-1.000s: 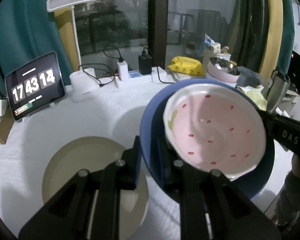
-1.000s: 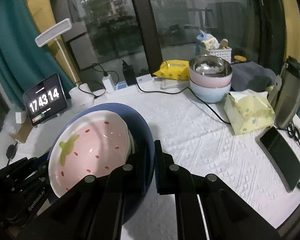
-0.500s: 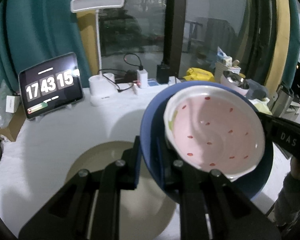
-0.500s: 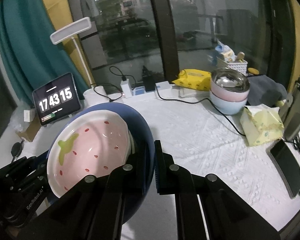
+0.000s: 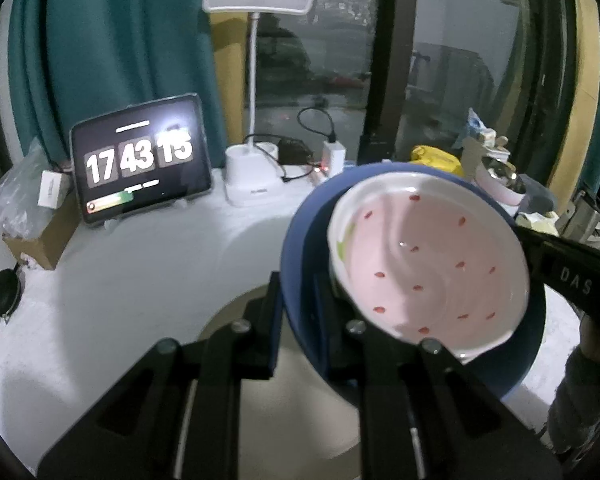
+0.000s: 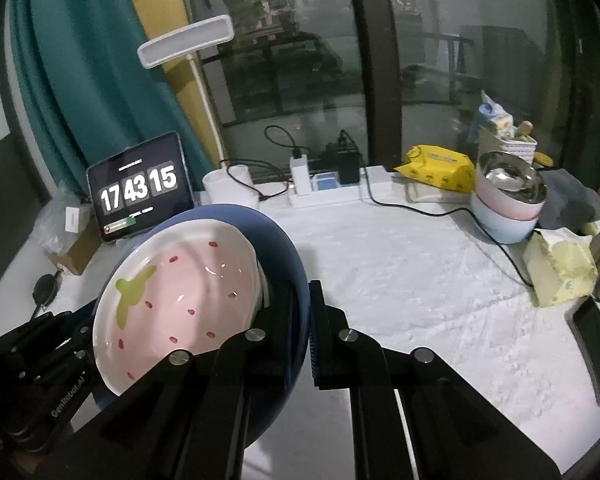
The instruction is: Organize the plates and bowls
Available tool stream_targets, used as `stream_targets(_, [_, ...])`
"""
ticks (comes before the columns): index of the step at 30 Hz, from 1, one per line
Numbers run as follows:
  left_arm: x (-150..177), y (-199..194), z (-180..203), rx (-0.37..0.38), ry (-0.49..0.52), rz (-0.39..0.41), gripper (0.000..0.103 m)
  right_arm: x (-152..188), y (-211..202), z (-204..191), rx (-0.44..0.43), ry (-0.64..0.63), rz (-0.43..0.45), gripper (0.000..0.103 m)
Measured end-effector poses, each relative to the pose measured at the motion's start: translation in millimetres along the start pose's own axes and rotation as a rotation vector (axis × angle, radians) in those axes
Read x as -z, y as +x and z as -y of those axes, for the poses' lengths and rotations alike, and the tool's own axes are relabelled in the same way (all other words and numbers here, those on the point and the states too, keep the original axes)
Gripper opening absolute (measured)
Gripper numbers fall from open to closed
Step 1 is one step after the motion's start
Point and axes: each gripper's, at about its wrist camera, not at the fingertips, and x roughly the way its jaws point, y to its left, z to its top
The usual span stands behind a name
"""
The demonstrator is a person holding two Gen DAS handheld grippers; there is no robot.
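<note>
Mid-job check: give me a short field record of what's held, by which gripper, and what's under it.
held: blue bowl with strawberry plate inside, tilted
left gripper: jaws shut on blue bowl rim
right gripper: jaws shut on the opposite rim
below: beige plate on the white table
stack at back: steel bowl on pink and pale blue bowls
clock: 17 43 15

Pink strawberry-patterned bowl (image 5: pixel 428 264) with white rim, red seed dots and a green leaf mark, nested inside a larger blue bowl (image 5: pixel 300 248), both tilted and lifted above a beige plate (image 5: pixel 300 412) lying flat on the white bench (image 5: pixel 140 272).
</note>
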Motion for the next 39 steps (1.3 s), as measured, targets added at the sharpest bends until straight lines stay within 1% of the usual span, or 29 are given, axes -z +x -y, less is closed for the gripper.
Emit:
stream_targets(10, [5.0,5.7,-30.6,-0.032,-0.042,-0.022,0.013,0.4,24.3,-28.7,-0.031,-0.027,-0.042,0.009])
stream_targets(20, [12.1,18.9,-50.4,-0.052,-0.068,-0.057,0.013,5.1,47.6,-42.4,-0.046,-0.037,-0.09,0.009])
stream_targets(30, [17.9,31.9,-57.0,-0.065,-0.081,-0.097,0.013,13.5,67.2,-44.9,-0.049,-0.033,-0.143,0.009])
stream_targets(37, [20.2,31.4,-57.2,-0.071,-0.081,-0.084,0.013,17.4,68.3,-47.8,-0.036,-0.046,-0.136,0.011])
stream_targets(39, [21.6,31.3,-53.9,-0.097,-0.064,-0.077,0.013,18.2,68.3,-48.2,-0.031,-0.044,-0.133,0.011])
